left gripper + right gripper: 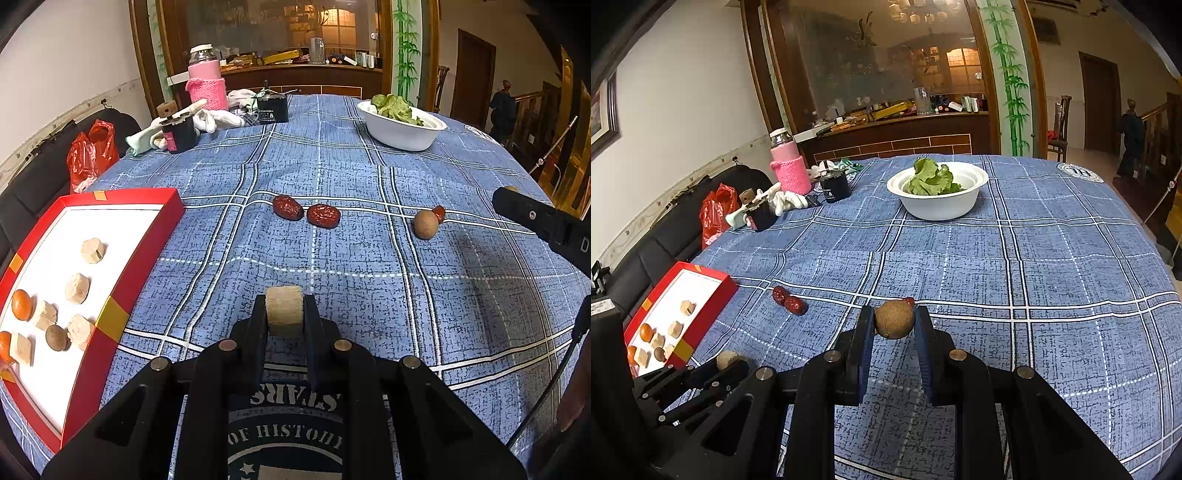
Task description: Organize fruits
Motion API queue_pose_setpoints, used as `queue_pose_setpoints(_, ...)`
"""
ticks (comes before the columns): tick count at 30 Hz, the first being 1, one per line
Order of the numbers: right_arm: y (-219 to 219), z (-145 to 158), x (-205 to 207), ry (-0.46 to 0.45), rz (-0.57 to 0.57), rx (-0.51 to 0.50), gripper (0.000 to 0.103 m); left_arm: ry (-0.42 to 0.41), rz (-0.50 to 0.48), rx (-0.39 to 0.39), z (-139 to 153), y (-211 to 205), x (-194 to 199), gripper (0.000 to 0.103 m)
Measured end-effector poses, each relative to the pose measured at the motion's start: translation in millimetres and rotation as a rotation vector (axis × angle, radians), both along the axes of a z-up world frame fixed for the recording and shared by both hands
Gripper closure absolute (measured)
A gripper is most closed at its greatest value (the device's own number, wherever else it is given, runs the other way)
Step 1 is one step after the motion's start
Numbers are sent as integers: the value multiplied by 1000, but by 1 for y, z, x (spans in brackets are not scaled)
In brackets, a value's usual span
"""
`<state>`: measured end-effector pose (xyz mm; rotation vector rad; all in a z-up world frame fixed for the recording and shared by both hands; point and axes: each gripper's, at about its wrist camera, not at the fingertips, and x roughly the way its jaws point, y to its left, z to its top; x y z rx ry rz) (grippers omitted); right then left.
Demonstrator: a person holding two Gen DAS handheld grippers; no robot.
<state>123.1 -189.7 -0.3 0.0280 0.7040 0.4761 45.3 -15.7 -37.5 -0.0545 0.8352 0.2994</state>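
My left gripper (284,308) is shut on a beige fruit chunk (284,304), held just above the blue checked cloth, right of the red box (147,240). The box holds several beige chunks (92,250), small orange fruits (21,304) and a brown longan (56,337). Two red dates (306,212) lie mid-table. My right gripper (894,321) has its jaws on either side of a brown longan (894,319) on the cloth; a gap shows on the right side. A third red date (908,300) lies just behind it.
A white bowl of green leaves (938,199) stands at the far middle. A pink bottle (788,166), black cups (833,186), white gloves (786,199) sit at the far left. A red plastic bag (714,214) lies on the black sofa beyond the table's edge.
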Motion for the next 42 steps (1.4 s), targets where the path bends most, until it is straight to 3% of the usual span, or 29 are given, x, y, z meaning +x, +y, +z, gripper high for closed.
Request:
queue_pose_setpoints(16,7,-3,-1,-12,7,-39,80,-11,12,-9,2,3,-3,88)
queue_pose_setpoints(22,16,-2,-4,-15,-2,-73,80,-67,38,-33,34,25,-27,88)
queue_pose_setpoints(29,74,9,-48,-40,137,-99,80,-97,184,-43,54,83,-60,88)
queue_pose_setpoints(42,191,22,-109,-74,346,-113,81,-115,404,-93,47,188,-114,88)
